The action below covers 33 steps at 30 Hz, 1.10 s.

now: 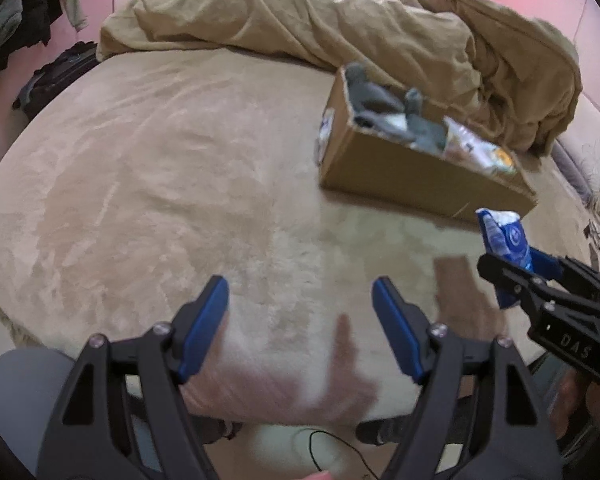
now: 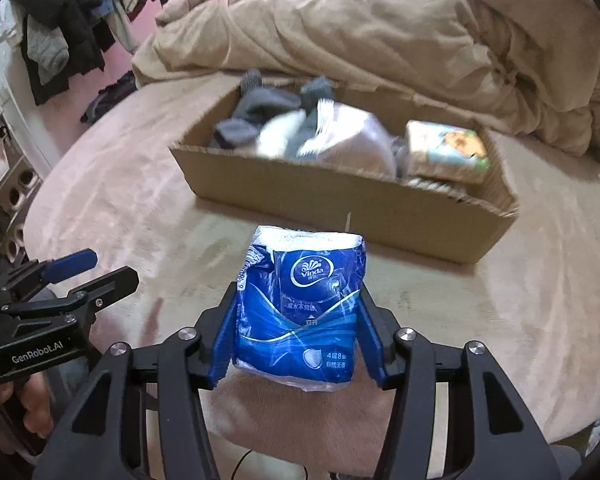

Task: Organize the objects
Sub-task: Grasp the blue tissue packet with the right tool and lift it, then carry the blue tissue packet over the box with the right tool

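A blue Vinda tissue pack stands upright, pinched at both sides, above the beige bed. Beyond it, an open cardboard box holds grey socks and packets.

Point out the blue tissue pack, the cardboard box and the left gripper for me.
blue tissue pack (image 2: pixel 304 312), right wrist view, front face below the logo.
cardboard box (image 2: pixel 340 208), right wrist view, near side wall.
left gripper (image 1: pixel 300 320), left wrist view, midway between its open fingertips.

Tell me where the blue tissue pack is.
The tissue pack sits clamped in the right gripper, centre of the right-wrist view, above the bed just short of the cardboard box.
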Available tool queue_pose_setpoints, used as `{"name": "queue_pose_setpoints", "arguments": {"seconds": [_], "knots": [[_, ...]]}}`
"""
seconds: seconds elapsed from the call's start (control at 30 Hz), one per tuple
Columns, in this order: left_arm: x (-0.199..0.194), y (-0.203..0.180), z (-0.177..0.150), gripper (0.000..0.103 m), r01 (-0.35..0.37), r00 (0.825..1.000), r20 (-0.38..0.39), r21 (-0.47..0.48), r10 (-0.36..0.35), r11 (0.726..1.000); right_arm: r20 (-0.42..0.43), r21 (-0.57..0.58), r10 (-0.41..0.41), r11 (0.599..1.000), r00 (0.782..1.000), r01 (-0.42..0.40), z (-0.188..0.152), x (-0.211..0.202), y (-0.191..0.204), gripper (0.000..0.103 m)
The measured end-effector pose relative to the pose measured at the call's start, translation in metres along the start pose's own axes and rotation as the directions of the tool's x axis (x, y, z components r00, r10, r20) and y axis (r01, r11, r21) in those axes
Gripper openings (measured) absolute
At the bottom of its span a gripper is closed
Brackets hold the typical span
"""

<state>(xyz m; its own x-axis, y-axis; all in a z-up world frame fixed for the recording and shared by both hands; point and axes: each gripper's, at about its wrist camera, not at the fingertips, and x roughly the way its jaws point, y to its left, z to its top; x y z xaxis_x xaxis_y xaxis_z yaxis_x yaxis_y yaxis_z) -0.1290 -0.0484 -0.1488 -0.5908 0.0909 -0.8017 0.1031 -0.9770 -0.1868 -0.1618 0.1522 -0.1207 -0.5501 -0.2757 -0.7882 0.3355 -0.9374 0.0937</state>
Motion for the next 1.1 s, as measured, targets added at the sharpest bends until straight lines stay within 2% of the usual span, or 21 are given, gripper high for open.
{"name": "queue_pose_setpoints", "arguments": {"seconds": [0.33, 0.53, 0.67, 0.7, 0.87, 1.1], "knots": [[-0.065, -0.019, 0.028, 0.076, 0.006, 0.996, 0.091, 0.029, -0.009, 1.000, 0.075, 0.016, -0.013, 1.000, 0.997, 0.012, 0.024, -0.057, -0.002, 0.056], [-0.101, -0.023, 0.046, 0.076, 0.048, 0.988, 0.145, 0.043, -0.054, 0.998, 0.129, 0.031, -0.001, 1.000, 0.992, -0.003, 0.040, -0.096, 0.001, 0.056], [-0.118, -0.023, 0.060, 0.078, 0.042, 0.980, 0.190, 0.050, -0.051, 0.998, 0.179, 0.013, -0.009, 1.000, 0.984, 0.007, 0.054, -0.117, 0.008, 0.056], [-0.121, -0.023, 0.063, 0.081, 0.038, 0.979, 0.198, 0.053, -0.048, 0.998, 0.190, 0.012, -0.001, 1.000, 0.982, -0.001, 0.058, -0.120, 0.009, 0.056], [-0.126, -0.018, 0.080, 0.082, 0.025, 0.972, 0.232, 0.052, -0.036, 0.998, 0.223, -0.002, 0.015, 1.000, 0.975, -0.015, 0.078, -0.123, 0.015, 0.056], [-0.105, 0.000, 0.099, 0.082, 0.015, 0.972, 0.234, 0.035, -0.023, 0.999, 0.215, -0.008, 0.024, 1.000, 0.976, -0.023, 0.098, -0.102, 0.019, 0.056]]}}
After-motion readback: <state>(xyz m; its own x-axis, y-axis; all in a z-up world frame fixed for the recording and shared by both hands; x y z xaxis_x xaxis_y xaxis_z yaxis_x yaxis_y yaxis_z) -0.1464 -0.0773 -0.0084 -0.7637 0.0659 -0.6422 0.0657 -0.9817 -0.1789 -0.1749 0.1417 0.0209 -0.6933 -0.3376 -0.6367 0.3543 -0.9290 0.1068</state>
